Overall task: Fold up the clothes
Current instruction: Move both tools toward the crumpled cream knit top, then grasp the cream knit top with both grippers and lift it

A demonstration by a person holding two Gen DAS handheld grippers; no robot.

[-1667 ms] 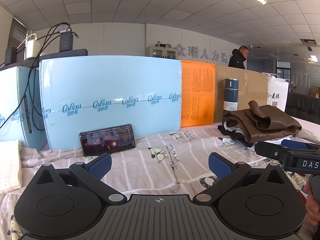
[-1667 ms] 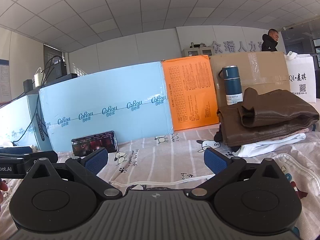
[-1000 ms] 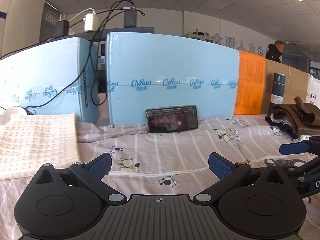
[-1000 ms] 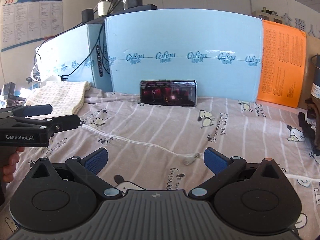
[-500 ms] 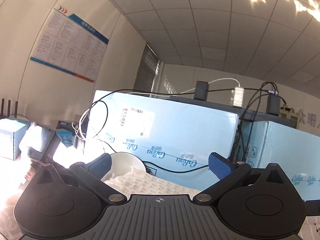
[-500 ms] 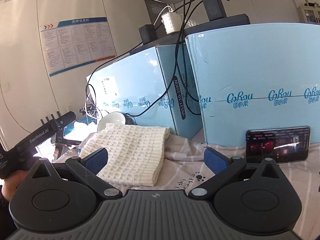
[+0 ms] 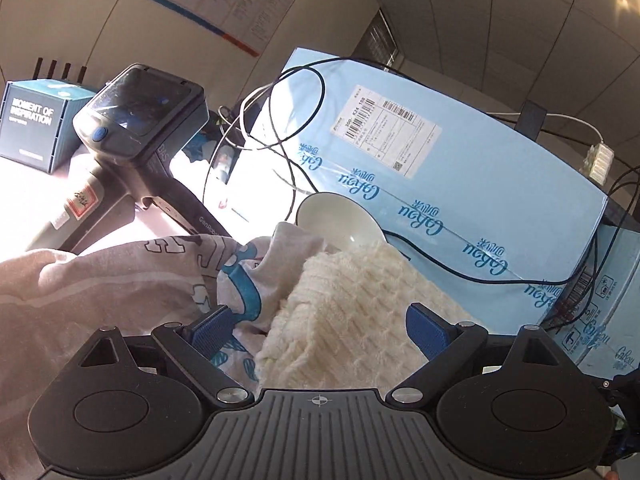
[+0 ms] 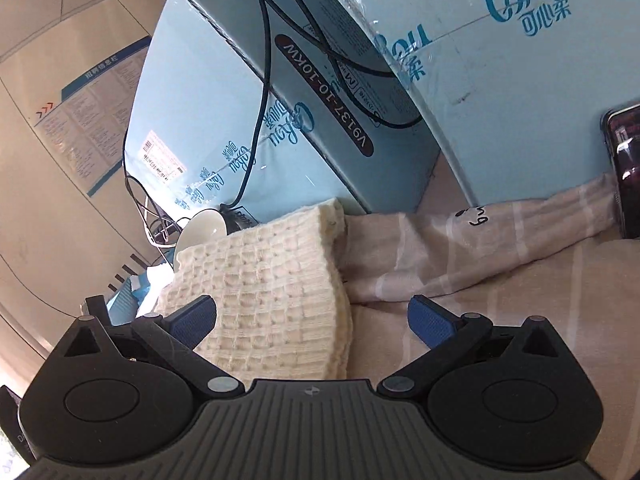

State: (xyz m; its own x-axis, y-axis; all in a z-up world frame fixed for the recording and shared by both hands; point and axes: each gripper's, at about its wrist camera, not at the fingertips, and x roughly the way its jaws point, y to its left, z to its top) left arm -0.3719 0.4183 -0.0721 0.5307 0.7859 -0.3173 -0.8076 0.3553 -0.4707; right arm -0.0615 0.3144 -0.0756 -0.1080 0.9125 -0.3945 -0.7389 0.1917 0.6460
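A folded cream waffle-knit cloth (image 7: 352,300) lies on the striped sheet at the left end of the table. My left gripper (image 7: 320,332) is tilted, and its jaws are closing with the knit's near edge between them; the pads do not press on it. A crumpled pale garment with blue print (image 7: 160,272) lies against the knit's left side, beside my left fingertip (image 7: 212,332). In the right wrist view the same knit cloth (image 8: 260,280) reaches between the fingers of my right gripper (image 8: 314,318), which is open, its left pad (image 8: 196,316) over the knit.
A white bowl (image 7: 340,220) leans behind the knit. Tall light-blue boxes (image 7: 460,184) with black cables wall off the back. A black handheld device (image 7: 136,128) and a small dark-blue box (image 7: 32,120) stand at the left. A phone (image 8: 624,168) leans on a box at the right.
Both views swung left, away from the phone and the middle of the sheet, and rolled. Both grippers came close to the cream knit, which now lies between their fingers.
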